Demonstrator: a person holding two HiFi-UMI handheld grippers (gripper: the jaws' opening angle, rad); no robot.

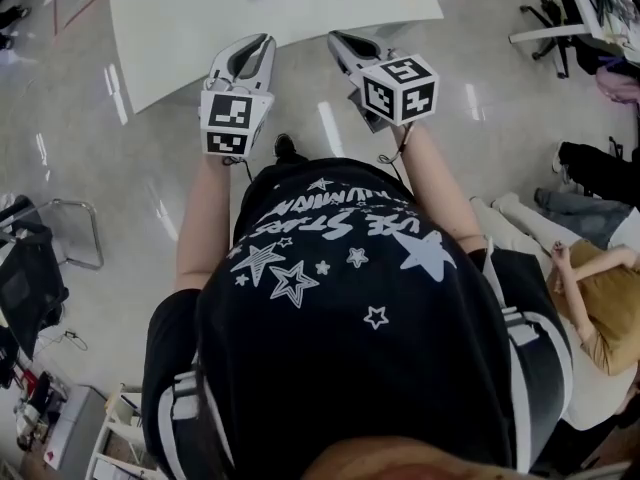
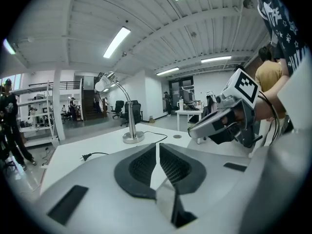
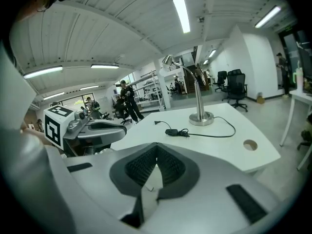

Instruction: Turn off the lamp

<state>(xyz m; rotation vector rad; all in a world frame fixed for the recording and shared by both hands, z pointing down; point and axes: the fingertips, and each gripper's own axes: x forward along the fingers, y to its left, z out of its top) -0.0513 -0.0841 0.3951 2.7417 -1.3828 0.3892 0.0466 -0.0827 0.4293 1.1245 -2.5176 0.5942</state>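
A silver desk lamp (image 2: 130,126) with a curved neck stands on the white table (image 2: 97,147); in the right gripper view the lamp (image 3: 199,108) is at the table's far side. Its black cord, with an inline switch (image 3: 174,131), trails across the tabletop to a loose plug (image 2: 86,156). I cannot tell whether the lamp is lit. My left gripper (image 1: 266,40) and right gripper (image 1: 335,36) hover side by side at the table's near edge, short of the lamp. The left gripper (image 2: 157,149) has its jaws drawn to a thin slit, empty. The right gripper (image 3: 156,150) is shut, empty.
The table has a round cable hole (image 3: 250,145) near its right corner. Office chairs (image 3: 236,89) and a second white table stand beyond it. People stand by shelves (image 3: 127,101) at the back. A person (image 1: 590,298) sits low at my right, and a chair (image 1: 40,258) is at my left.
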